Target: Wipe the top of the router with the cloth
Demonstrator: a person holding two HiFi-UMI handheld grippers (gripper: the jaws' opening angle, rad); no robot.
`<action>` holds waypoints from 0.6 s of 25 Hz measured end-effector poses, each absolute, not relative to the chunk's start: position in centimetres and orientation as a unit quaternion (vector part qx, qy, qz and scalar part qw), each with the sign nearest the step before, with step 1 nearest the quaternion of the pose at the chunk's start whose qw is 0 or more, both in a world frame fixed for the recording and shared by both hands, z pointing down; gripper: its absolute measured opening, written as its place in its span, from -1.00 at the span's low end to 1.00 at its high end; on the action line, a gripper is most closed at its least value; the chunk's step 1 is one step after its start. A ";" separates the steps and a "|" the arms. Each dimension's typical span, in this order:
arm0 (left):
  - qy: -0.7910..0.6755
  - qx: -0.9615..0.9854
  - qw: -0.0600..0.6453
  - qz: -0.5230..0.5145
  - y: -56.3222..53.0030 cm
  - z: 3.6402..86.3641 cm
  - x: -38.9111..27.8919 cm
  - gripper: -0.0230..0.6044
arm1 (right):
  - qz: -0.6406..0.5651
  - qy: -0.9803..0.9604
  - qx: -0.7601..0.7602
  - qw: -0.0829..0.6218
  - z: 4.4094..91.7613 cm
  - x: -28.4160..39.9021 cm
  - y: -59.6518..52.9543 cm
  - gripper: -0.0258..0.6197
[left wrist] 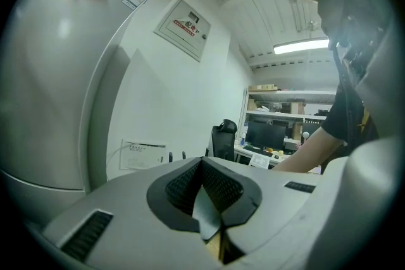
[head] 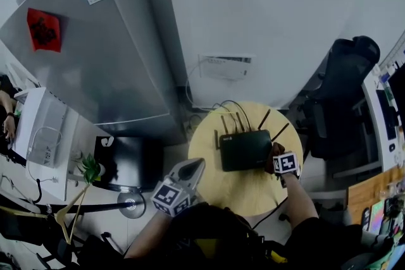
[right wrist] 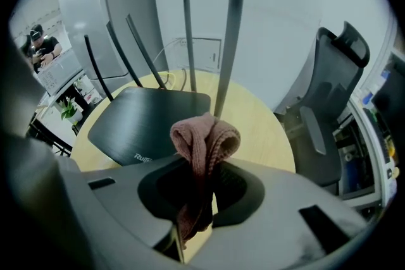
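Your right gripper (head: 274, 159) pinches the pink cloth (right wrist: 204, 138) at the black router's (head: 244, 150) right edge; your left gripper (head: 193, 167) hangs by the round table (head: 253, 191), jaws together, empty.

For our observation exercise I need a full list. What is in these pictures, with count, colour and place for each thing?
router: one, black, antennas up, on the table
table: one, round, pale yellow, in front of the person
cloth: one, pinkish brown, clamped in the right gripper
fridge: one, silver-grey, behind the table to the left
red sticker: one, on the fridge
office chair: one, black, right of the table
plant: one, green, far left
left gripper: grey, jaws shut on nothing, at the table's left edge
right gripper: grey, shut on the cloth, at the router's right side
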State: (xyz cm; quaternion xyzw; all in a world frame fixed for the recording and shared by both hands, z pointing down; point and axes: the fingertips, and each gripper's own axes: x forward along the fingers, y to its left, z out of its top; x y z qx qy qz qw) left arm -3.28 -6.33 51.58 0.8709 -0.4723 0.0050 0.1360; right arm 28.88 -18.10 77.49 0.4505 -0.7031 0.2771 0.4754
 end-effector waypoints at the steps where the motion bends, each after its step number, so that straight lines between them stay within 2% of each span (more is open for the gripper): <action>1: -0.472 0.871 0.136 0.005 -6.2 51.5 -3.4 -0.92 | 0.277 -0.699 0.457 0.476 77.3 29.1 -18.2 -0.72; 6: -0.473 0.871 0.134 0.001 -6.1 51.4 -3.6 -0.92 | 0.236 -0.687 0.478 0.493 75.4 29.2 -18.3 -0.72; 10: -0.472 0.871 0.140 -0.005 -6.3 51.1 -3.5 -0.92 | 0.117 -0.763 0.414 0.482 71.2 25.1 -18.6 -0.72; 15: -0.480 0.865 0.142 -0.020 -6.5 50.9 -4.3 -0.92 | -0.056 -0.783 0.317 0.531 69.2 18.7 -18.7 -0.72</action>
